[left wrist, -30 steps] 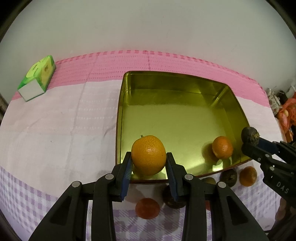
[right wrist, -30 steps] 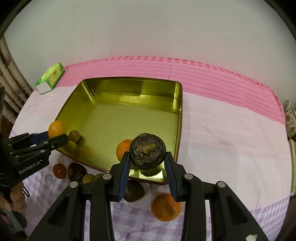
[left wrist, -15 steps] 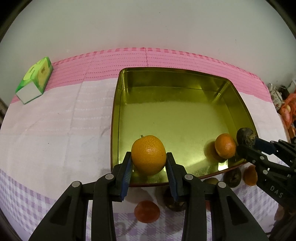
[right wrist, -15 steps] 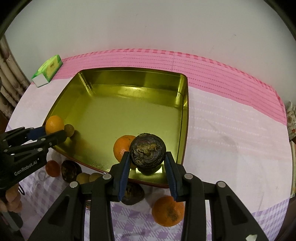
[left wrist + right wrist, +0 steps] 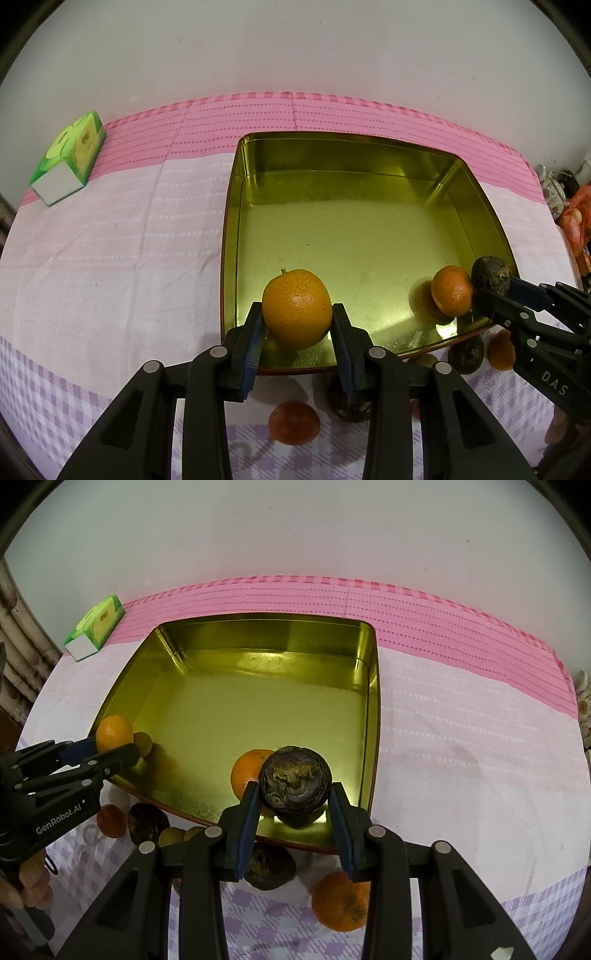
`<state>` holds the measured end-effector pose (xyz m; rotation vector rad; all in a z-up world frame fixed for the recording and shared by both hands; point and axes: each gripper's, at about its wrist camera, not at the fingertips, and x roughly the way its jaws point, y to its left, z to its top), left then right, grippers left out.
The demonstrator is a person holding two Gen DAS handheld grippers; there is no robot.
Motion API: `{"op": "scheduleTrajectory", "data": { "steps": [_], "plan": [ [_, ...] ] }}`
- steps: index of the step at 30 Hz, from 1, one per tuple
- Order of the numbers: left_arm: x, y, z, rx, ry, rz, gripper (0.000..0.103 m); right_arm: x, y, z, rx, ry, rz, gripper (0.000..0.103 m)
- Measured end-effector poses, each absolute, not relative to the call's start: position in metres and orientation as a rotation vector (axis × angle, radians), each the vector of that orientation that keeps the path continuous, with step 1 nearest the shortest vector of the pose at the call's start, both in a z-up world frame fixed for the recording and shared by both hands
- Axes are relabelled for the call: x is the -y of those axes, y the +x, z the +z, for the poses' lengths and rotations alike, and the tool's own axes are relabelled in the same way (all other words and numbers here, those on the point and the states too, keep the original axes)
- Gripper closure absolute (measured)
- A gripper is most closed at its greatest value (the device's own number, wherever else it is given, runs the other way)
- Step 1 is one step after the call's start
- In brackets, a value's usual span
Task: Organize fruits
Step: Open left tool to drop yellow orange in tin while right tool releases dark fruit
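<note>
My left gripper (image 5: 297,314) is shut on an orange (image 5: 297,308), held over the near left corner of the gold tray (image 5: 332,229). My right gripper (image 5: 294,797) is shut on a dark wrinkled fruit (image 5: 294,782), above the tray's near right corner. One orange (image 5: 245,771) lies inside the tray just behind that dark fruit. In the left wrist view the right gripper (image 5: 495,286) comes in from the right with the dark fruit (image 5: 490,272) beside the tray's orange (image 5: 451,290). In the right wrist view the left gripper (image 5: 110,746) shows at the left with its orange (image 5: 114,733).
Loose fruit lies on the checked cloth in front of the tray: an orange (image 5: 341,901), dark fruits (image 5: 269,867) (image 5: 147,823), a small orange (image 5: 110,819) and small yellowish ones (image 5: 171,836). A green tissue box (image 5: 70,162) sits far left by the wall. A hand (image 5: 31,882) holds the left gripper.
The right gripper with the dark fruit has edged a little closer to the orange lying in the tray. The left gripper has stayed put. Both grips are unchanged.
</note>
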<state>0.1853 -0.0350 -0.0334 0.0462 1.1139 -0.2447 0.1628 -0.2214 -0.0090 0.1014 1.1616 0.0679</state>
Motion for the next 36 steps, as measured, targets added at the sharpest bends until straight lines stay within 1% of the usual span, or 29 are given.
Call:
{"op": "scheduleTrajectory", "data": {
  "steps": [24, 36],
  "plan": [
    [0.037, 0.169, -0.013, -1.080, 0.062, -0.239, 0.065, 0.218, 0.155, 0.006, -1.140, 0.111, 0.067, 0.065],
    [0.025, 0.142, 0.003, -1.053, 0.026, -0.228, 0.065, 0.217, 0.131, 0.016, -1.113, 0.140, 0.075, 0.065]
  ]
}}
